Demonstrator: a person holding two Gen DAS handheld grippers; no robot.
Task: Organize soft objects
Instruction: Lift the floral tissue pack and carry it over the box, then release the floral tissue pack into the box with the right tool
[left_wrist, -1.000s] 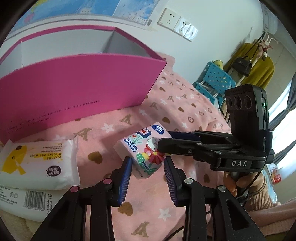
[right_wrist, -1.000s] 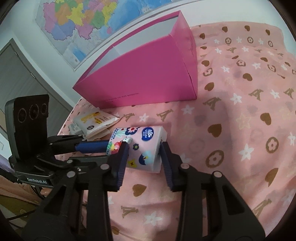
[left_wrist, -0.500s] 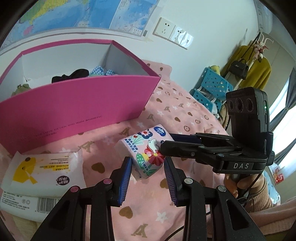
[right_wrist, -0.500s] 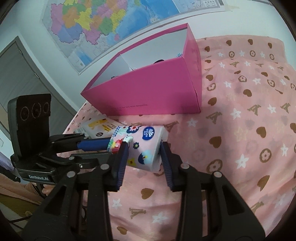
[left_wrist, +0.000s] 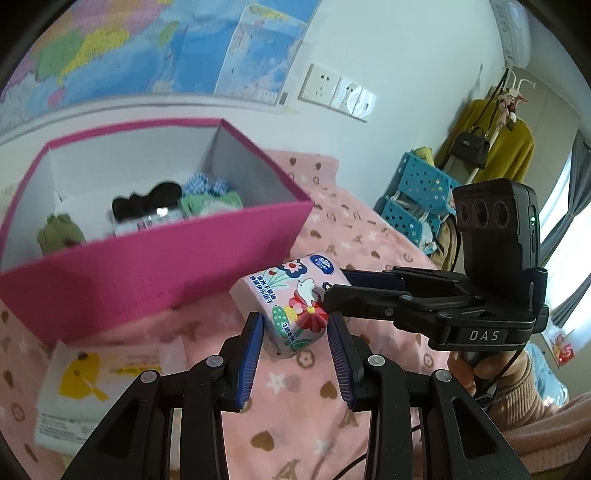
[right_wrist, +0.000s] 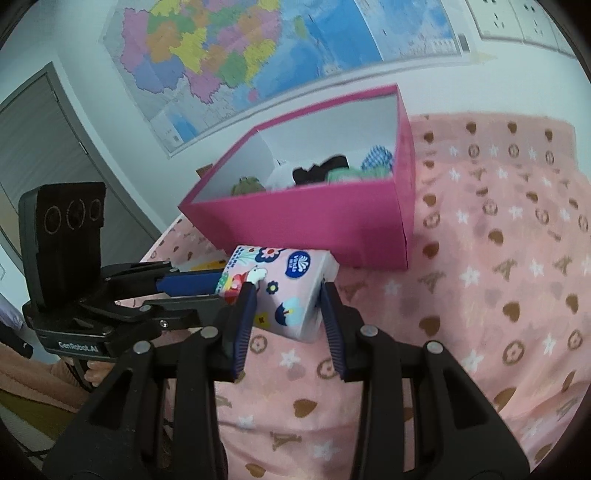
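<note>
Between both grippers (left_wrist: 295, 332) (right_wrist: 284, 306), tissue pack (left_wrist: 291, 299).

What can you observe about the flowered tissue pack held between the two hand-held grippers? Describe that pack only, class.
The tissue pack is a small soft block in glossy pink plastic wrap printed with flowers, a white bird, a blue round logo and Chinese text, with plain white ends. It hangs tilted above the pink patterned bedspread, in front of the pink box. The left hand-held gripper and the right hand-held gripper each pinch it with blue pads; nothing else touches it.
</note>
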